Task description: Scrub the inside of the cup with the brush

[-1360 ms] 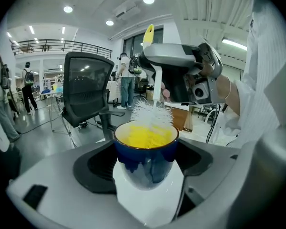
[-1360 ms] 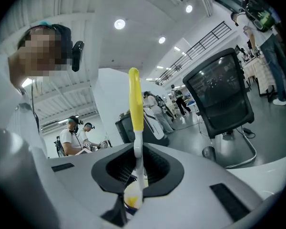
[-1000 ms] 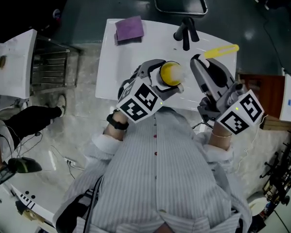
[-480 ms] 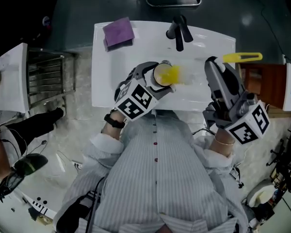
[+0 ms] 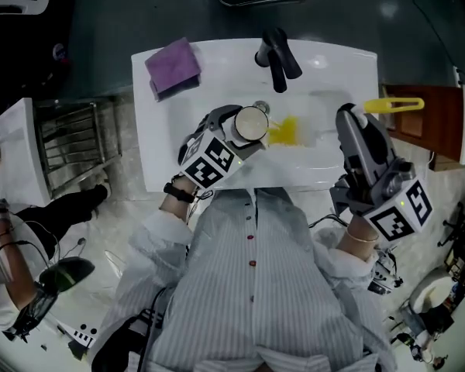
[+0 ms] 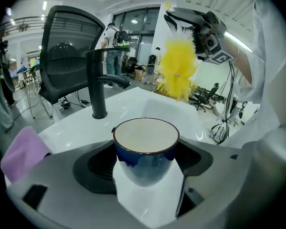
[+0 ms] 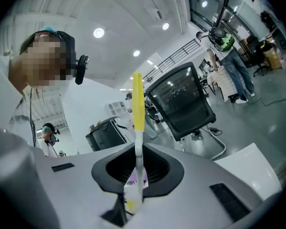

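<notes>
Left tool (image 6: 146, 173) pinches the blue ceramic cup (image 6: 145, 137), centre frame; right tool (image 7: 133, 197) clamps the yellow plastic brush (image 7: 138, 104). Better lower bristles (image 5: 283, 130) straight into its mouth.

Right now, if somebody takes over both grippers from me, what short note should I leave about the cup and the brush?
Left gripper: shut on the cup, which it holds mouth up over the white sink.
Right gripper: shut on the brush by its handle.
Position: the yellow bristles are beside the cup, over the basin, not inside it. The black faucet is behind them, and the purple cloth lies on the sink's far left corner.
Done: both things are gripped. Whether any scrubbing has been done cannot be told.
Left: put the bristles into the cup and scrub the inside.
</notes>
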